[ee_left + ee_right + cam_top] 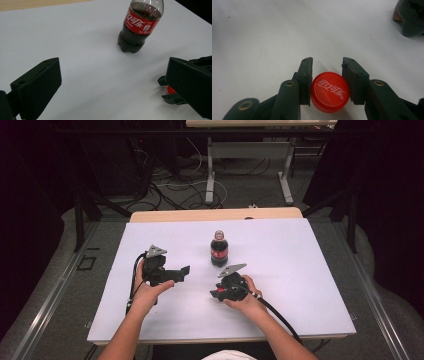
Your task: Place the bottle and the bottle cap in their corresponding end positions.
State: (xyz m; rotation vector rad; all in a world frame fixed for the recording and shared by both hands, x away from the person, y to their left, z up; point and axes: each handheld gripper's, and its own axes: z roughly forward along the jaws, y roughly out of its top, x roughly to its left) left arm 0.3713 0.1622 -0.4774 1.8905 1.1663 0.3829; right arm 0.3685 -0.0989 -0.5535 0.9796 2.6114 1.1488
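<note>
A small cola bottle (219, 249) with a red label stands uncapped near the middle of the white table (300, 270); the left gripper view shows the cola bottle (137, 27) ahead and to the right. My right gripper (327, 75) is shut on the red bottle cap (330, 92), held just above the table surface. In the high view my right gripper (216, 294) sits below the bottle with a bit of red cap (220, 290) showing. My left gripper (186, 272) is open and empty to the left of the bottle, its jaws wide apart in the left gripper view.
The table's front edge (220, 340) lies near the person's forearms. Beyond the far wooden edge (215, 214) are cables on the floor and another table's legs (210, 175). Dark curtains flank both sides.
</note>
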